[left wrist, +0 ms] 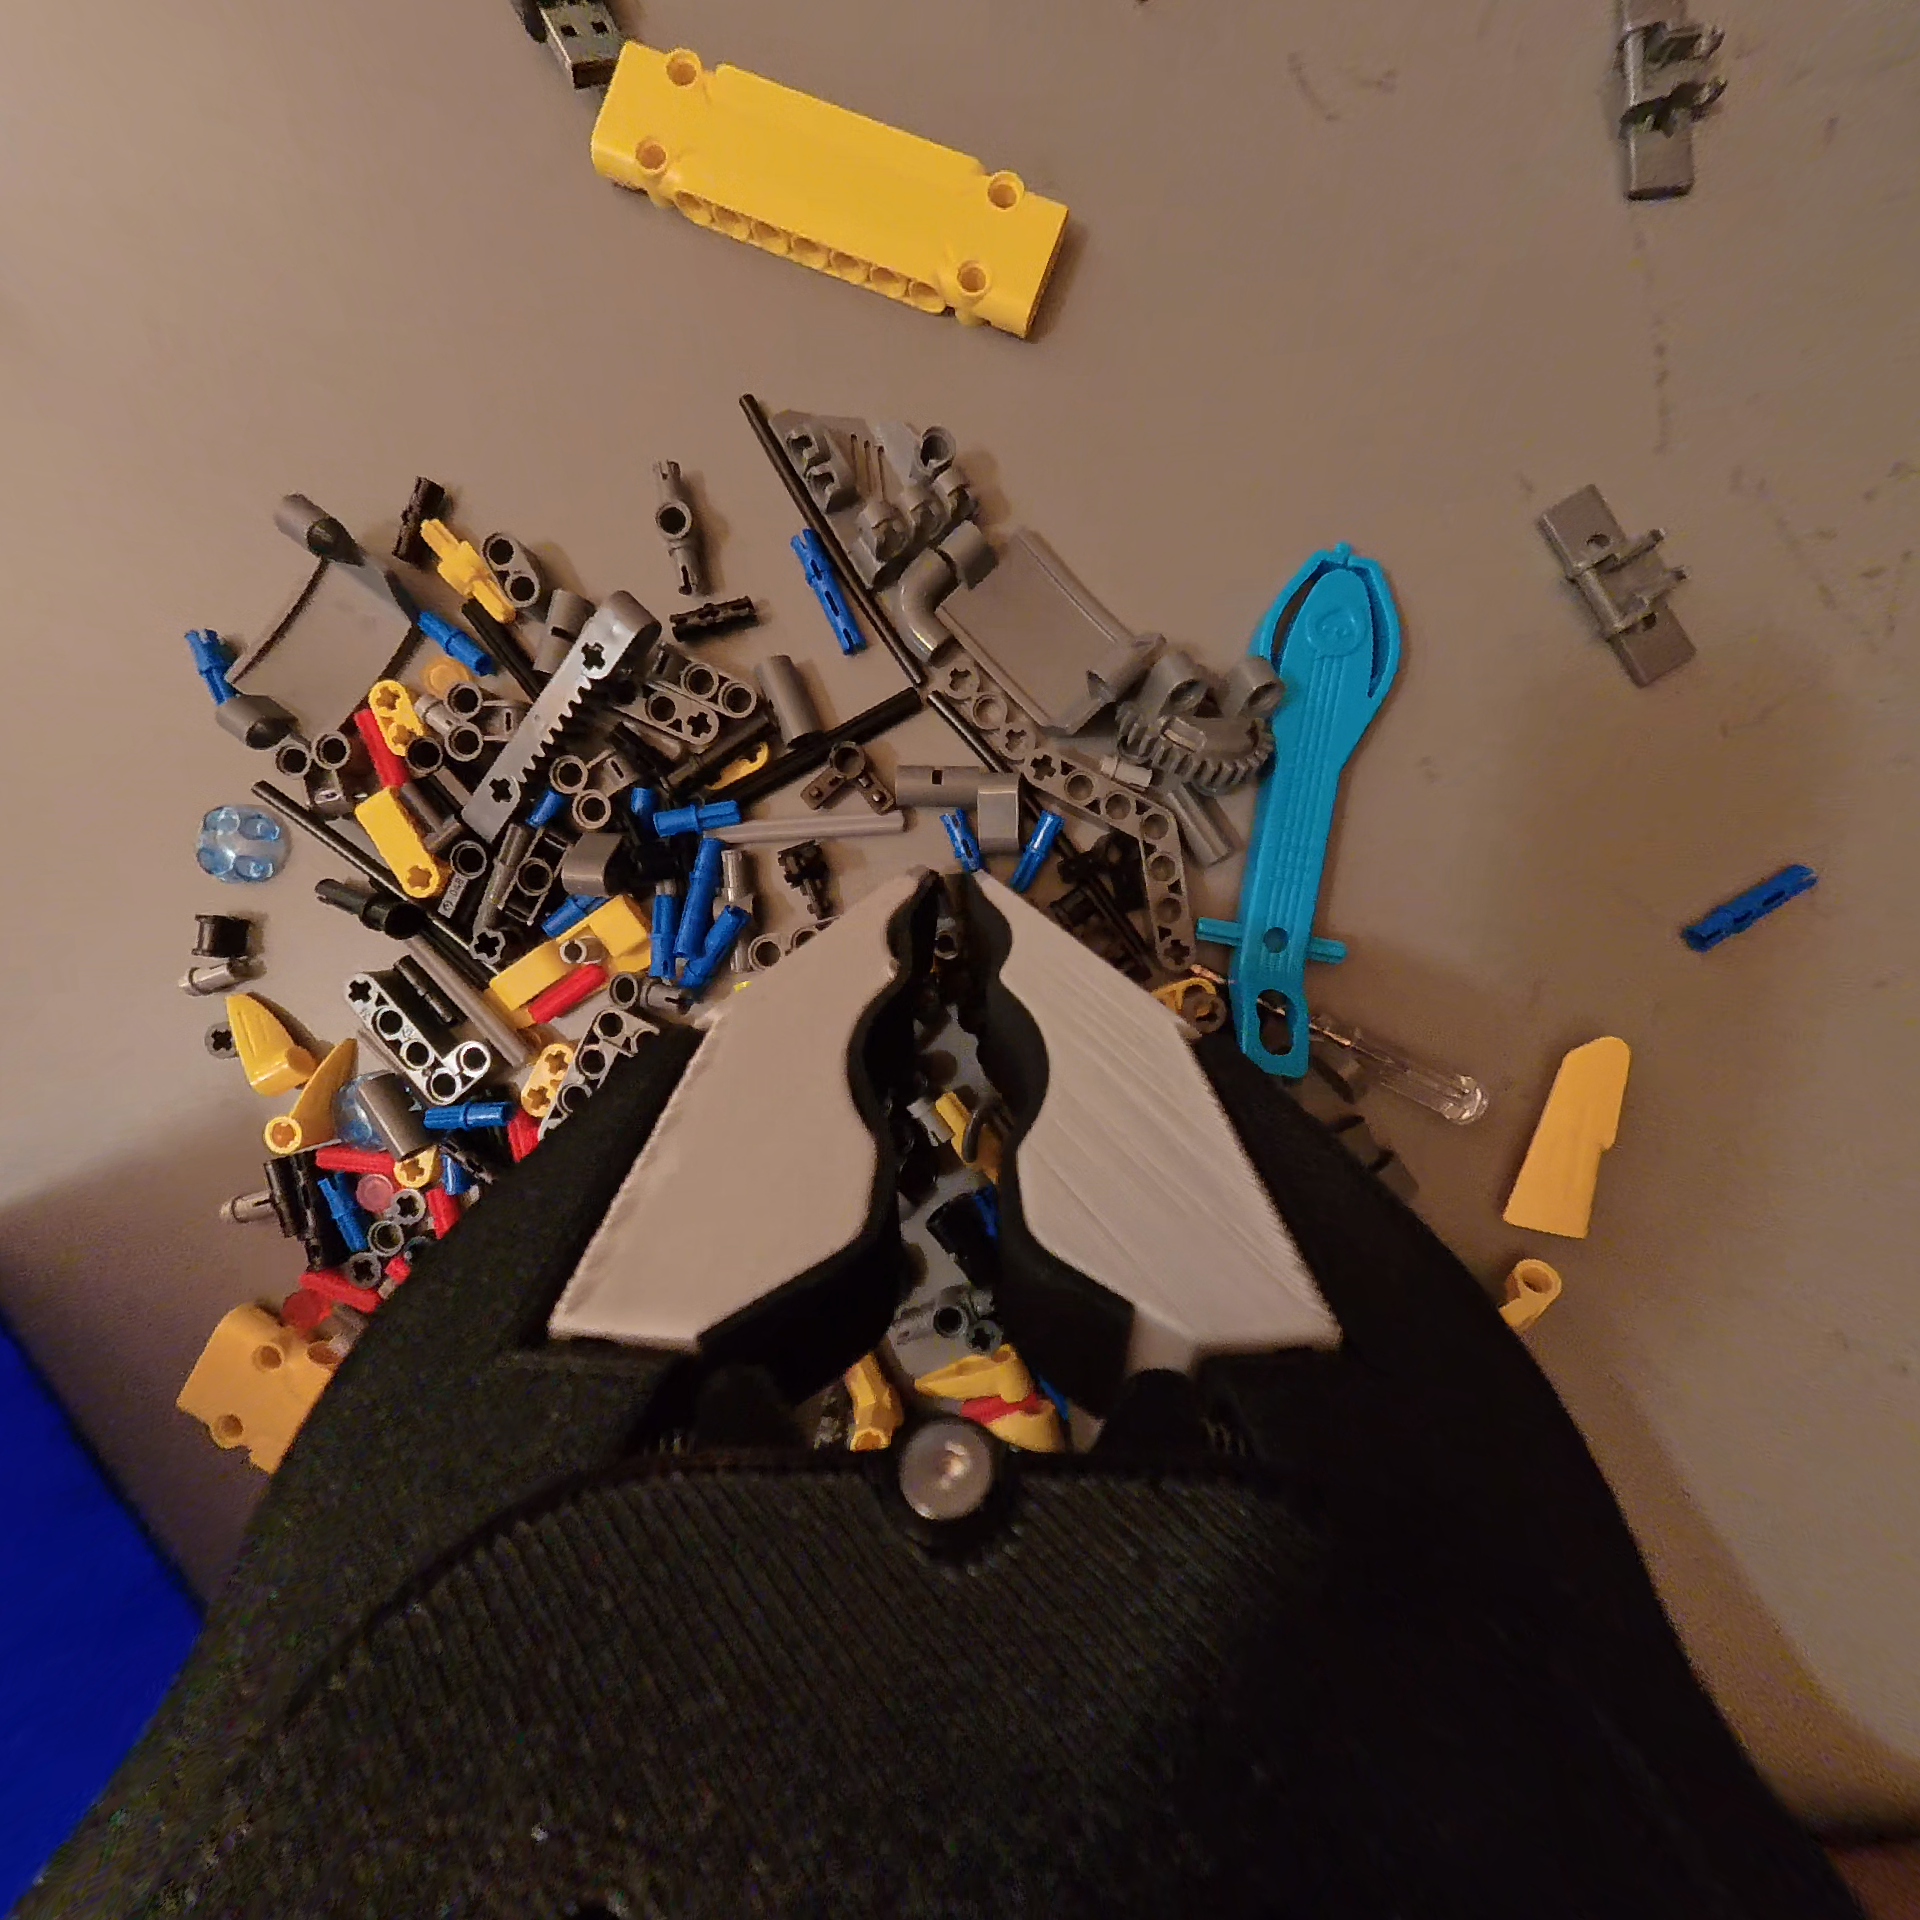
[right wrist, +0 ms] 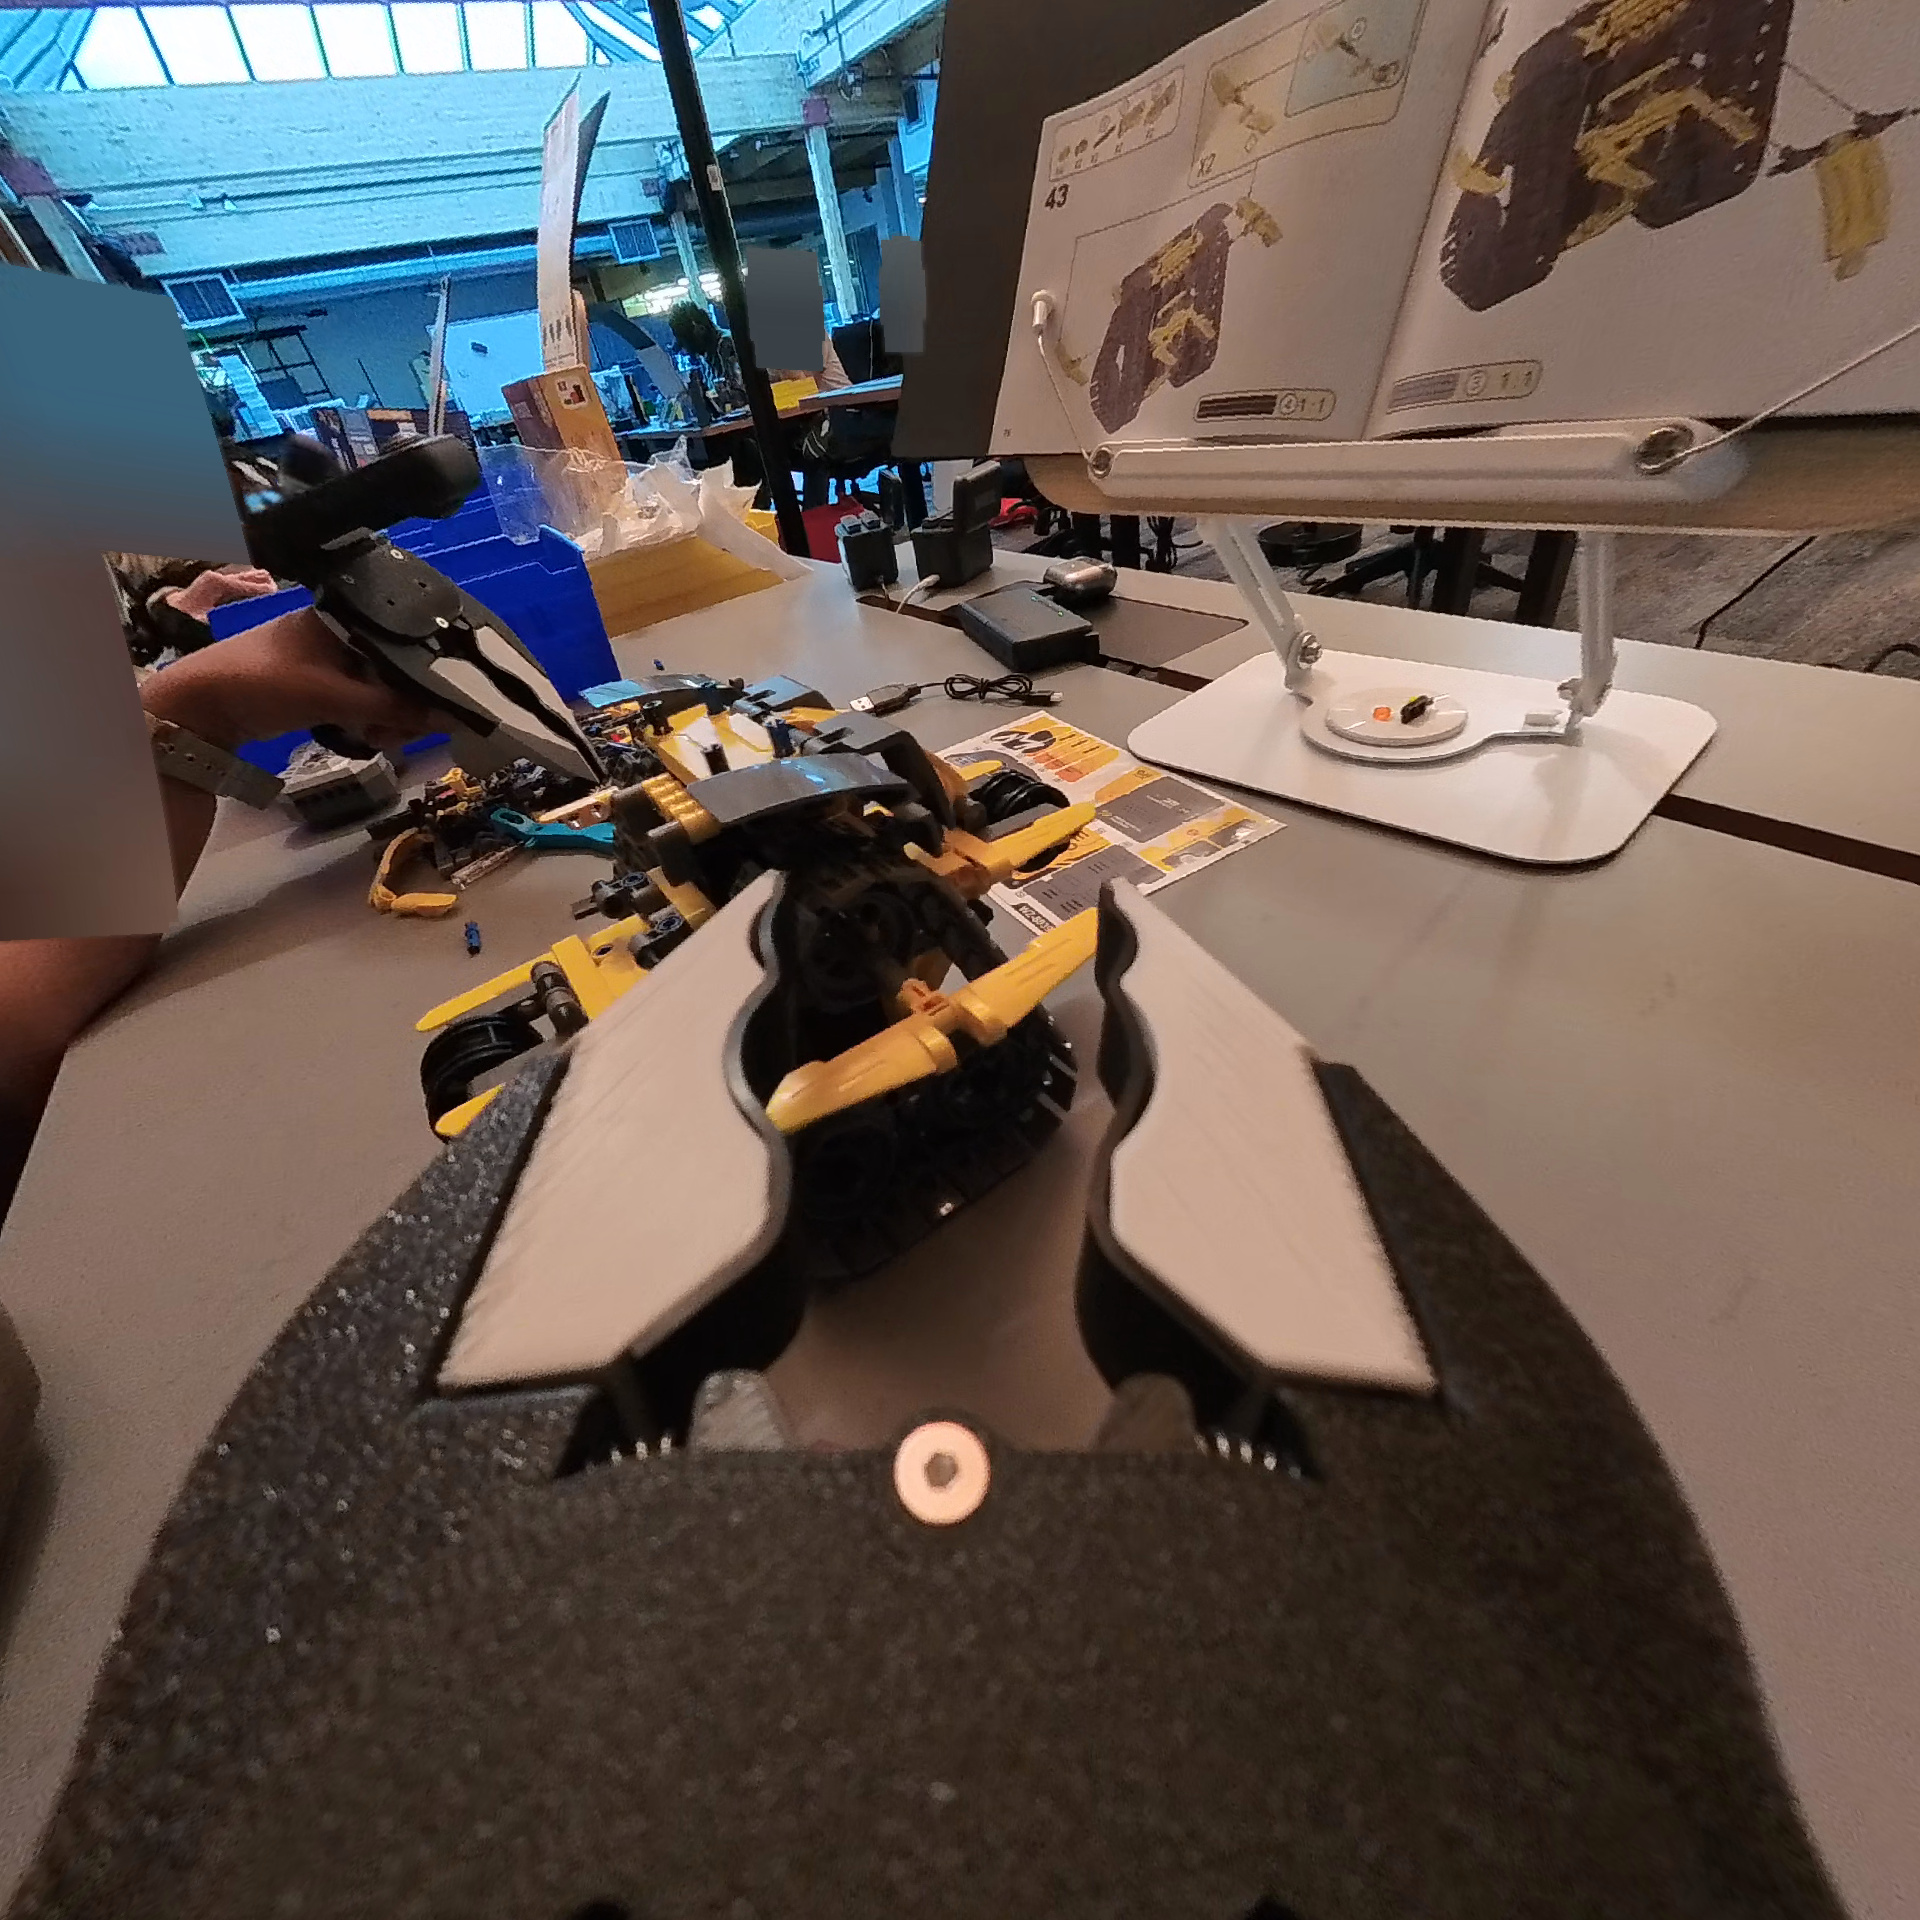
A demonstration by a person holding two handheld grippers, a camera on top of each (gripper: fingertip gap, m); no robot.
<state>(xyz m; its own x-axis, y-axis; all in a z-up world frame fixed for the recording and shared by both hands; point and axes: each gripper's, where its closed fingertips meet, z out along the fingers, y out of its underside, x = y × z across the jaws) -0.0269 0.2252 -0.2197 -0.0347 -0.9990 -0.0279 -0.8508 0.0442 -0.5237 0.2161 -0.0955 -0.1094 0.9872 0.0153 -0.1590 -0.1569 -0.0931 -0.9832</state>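
My left gripper [left wrist: 951, 881] points down into a pile of small building parts [left wrist: 582, 831]: grey beams, black axles, blue pins, yellow and red bits. Its tips are together just above a blue pin [left wrist: 961, 840], and I see nothing held between them. It also shows in the right wrist view [right wrist: 592, 764], held by a hand [right wrist: 281, 675] over the pile [right wrist: 488, 821]. My right gripper [right wrist: 945, 894] is open, its fingers on either side of the near end of a yellow and black vehicle model [right wrist: 790, 831], with a yellow blade piece [right wrist: 935, 1029] between them.
A long yellow panel [left wrist: 831, 187], a turquoise tool [left wrist: 1309, 748], a stray blue pin [left wrist: 1745, 906] and a yellow curved piece [left wrist: 1569, 1138] lie around the pile. An open instruction booklet [right wrist: 1351, 229] sits on a white stand [right wrist: 1455, 769]. A leaflet [right wrist: 1132, 821], blue bins [right wrist: 520, 592] and a cable [right wrist: 956, 691] lie behind the model. My right tips are about 35 cm from the yellow curved piece [left wrist: 1569, 1138], my left tips only 12 cm. It turns up in the right wrist view [right wrist: 429, 897] as well.
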